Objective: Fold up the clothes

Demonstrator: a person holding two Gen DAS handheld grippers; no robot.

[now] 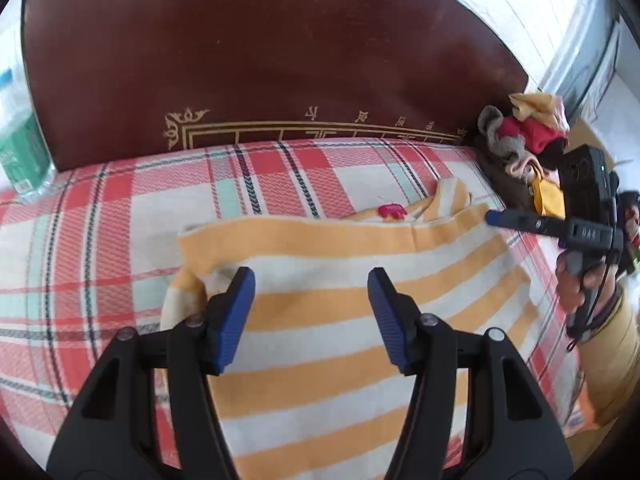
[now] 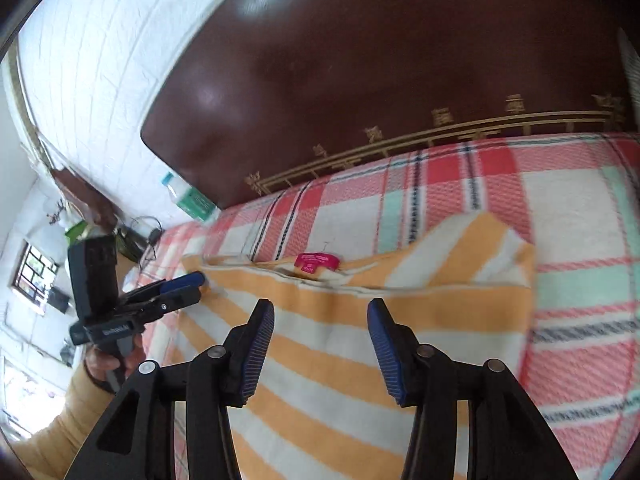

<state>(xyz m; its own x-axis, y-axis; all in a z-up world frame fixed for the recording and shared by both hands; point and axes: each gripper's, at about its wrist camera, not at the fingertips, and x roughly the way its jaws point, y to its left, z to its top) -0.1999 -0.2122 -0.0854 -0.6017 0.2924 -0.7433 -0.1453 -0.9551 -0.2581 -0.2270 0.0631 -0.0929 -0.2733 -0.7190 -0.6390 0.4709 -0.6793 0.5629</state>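
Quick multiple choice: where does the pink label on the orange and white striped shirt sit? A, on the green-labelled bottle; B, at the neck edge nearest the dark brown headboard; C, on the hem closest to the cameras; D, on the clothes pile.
B: the pink label lies at the neck edge of the orange and white striped shirt, on the side toward the dark brown headboard, beyond both open hand-held grippers.
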